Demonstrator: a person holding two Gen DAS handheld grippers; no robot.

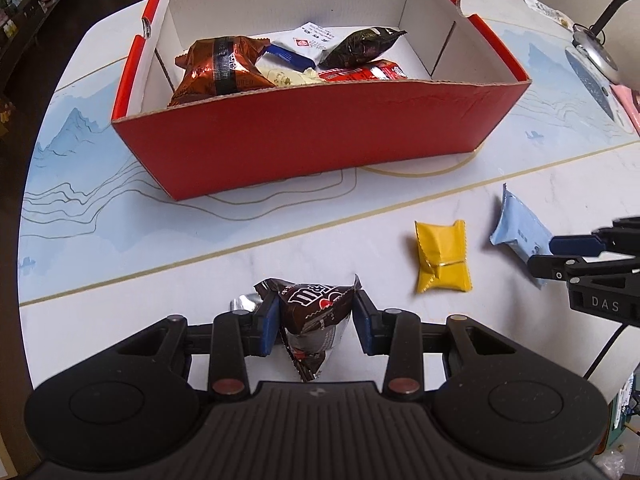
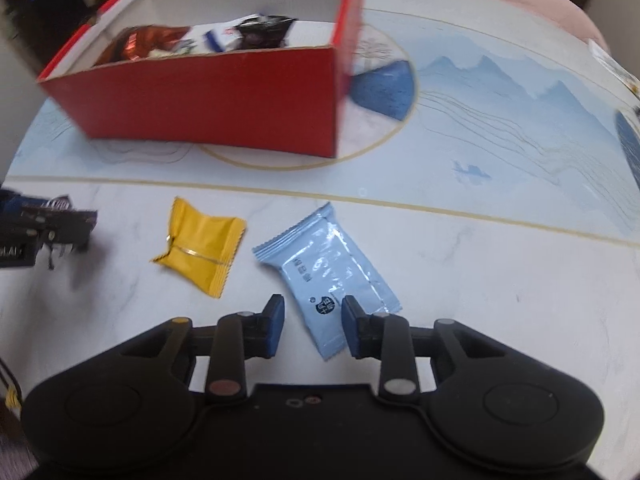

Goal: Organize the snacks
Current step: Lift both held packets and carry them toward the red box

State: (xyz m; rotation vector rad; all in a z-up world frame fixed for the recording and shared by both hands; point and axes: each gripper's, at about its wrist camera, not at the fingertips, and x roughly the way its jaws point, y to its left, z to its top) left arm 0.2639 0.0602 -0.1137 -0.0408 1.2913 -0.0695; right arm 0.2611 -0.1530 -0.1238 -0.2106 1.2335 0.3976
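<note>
My left gripper (image 1: 316,322) is shut on a brown M&M's packet (image 1: 316,312), near the table's front edge. A red cardboard box (image 1: 320,136) with several snack packets inside stands behind it. A yellow packet (image 1: 442,256) and a light blue packet (image 1: 520,232) lie on the table to the right. My right gripper (image 2: 313,326) is open, its fingers on either side of the near end of the light blue packet (image 2: 328,268). The yellow packet (image 2: 200,246) lies to its left. The left gripper (image 2: 48,232) shows at the left edge.
The red box (image 2: 208,100) stands on a white table with a blue mountain print (image 2: 500,92). A lamp base (image 1: 596,54) stands at the far right. The table edge curves at the left.
</note>
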